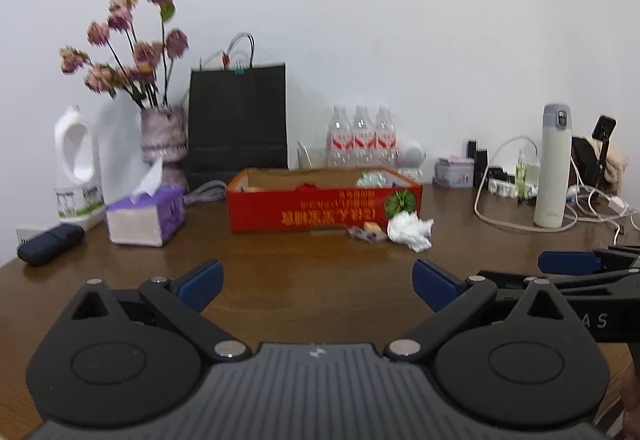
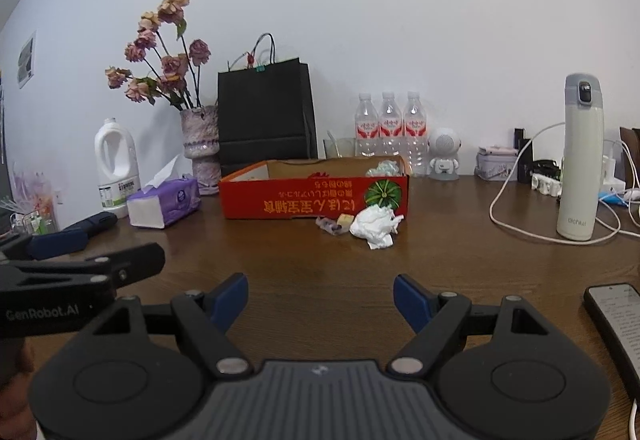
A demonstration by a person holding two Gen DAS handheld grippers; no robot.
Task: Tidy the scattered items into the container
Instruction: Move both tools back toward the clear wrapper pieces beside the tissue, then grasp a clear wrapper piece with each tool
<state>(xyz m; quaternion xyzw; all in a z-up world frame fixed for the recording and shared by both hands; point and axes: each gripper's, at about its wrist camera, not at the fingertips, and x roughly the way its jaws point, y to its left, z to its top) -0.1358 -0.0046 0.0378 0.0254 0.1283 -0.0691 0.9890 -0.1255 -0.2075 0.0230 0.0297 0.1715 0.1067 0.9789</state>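
We have barely begun: one pale wad (image 2: pixel 382 168) lies in the red box (image 2: pixel 312 199) mid-bench, while the crumpled tissue (image 2: pixel 374 226) and small wrappers (image 2: pixel 334 224) wait just outside its front wall, and our left gripper (image 1: pixel 318 286) and right gripper (image 2: pixel 320 300) both gape empty.

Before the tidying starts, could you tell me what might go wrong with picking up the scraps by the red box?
The crumpled tissue lies against the small wrappers, so one grasp may drag or scatter them. All three sit tight to the red box wall; an open right gripper could shove the box instead. The left gripper is close alongside and may collide.
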